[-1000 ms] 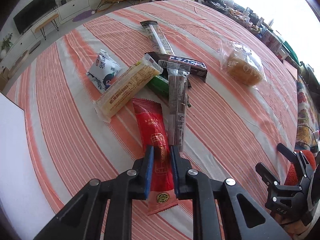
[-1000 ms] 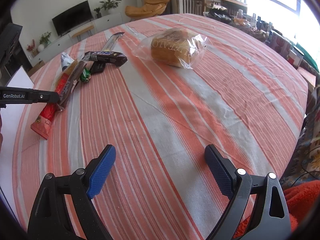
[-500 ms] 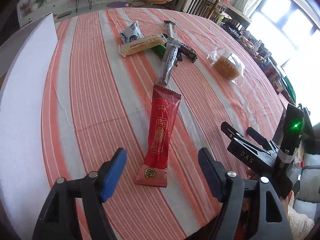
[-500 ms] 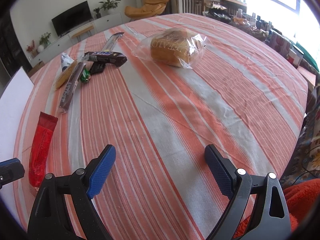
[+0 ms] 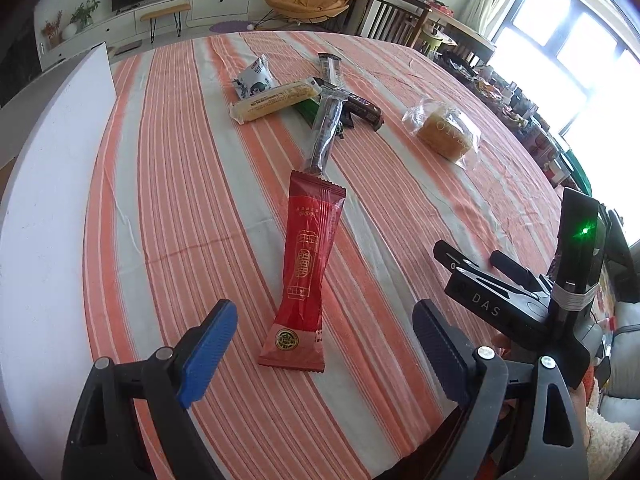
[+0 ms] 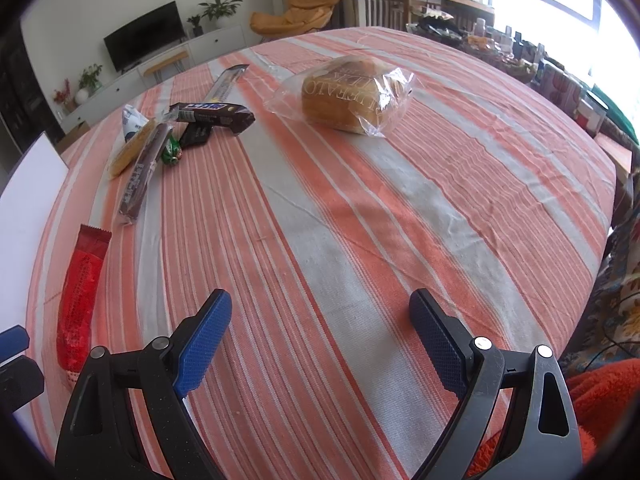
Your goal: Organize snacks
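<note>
A: Red snack packet status?
B: Flat on desk, between left gripper jaws, untouched; they've just been opening. Right gripper jaws apart, nothing between.

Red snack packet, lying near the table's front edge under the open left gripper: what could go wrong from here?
1. The red packet lies flat on the striped cloth. A regrasp by the left gripper, whose jaws have just been opening, might pinch cloth too.
2. Its far end almost meets the dark stick packet; sliding it forward could push that one into the pile.
3. The right gripper hovers close, so the two could collide.
</note>
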Motion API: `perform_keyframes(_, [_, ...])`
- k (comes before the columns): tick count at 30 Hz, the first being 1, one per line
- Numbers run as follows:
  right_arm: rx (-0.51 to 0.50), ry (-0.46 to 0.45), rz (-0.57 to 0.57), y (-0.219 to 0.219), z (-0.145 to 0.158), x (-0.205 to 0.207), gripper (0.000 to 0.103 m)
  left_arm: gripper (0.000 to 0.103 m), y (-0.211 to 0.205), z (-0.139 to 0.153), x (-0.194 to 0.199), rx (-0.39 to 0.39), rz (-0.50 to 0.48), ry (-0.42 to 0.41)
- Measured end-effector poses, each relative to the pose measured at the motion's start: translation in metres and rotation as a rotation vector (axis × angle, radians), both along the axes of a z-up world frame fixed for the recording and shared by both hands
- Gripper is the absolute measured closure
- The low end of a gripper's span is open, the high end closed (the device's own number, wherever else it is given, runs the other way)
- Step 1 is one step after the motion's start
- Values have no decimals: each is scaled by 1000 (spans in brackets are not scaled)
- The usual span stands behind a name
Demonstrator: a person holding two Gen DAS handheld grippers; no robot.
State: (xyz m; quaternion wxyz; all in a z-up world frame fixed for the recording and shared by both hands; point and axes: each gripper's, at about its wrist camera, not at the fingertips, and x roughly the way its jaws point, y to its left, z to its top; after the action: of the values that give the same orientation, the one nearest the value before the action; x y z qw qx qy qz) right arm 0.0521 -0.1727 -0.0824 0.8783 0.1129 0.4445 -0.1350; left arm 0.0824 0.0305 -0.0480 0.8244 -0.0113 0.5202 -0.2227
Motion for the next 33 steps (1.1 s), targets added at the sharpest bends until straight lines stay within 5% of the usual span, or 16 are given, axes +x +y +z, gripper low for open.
perform_keyframes(7, [5,-2,1,0,0,0,10,14,7,11,2,-32,23,-7])
perform_keyframes(13, [25,-11,-3,-2,1,-1,10,14,40,38,14,-174,150,-33])
perform_keyframes(16, [11,-6,-1,0,0,0,10,14,45,33,19,-179,173,-18])
perform_keyframes(21, [11,-6,-3,-1,0,0,10,14,12,8,17,-88,82,6])
perform_keyframes(27, [67,-35,-13,-9,2,-4,10,16,-38,-18,23,182,0,-95])
perform_keyframes(31, [115,-59,-20,-15,4,-7,10,23,-45,-36,21,274,-12,-107])
perform_keyframes(33, [126,-66,-26,-16,4,-8,10,35,-44,-40,19,285,-17,-114])
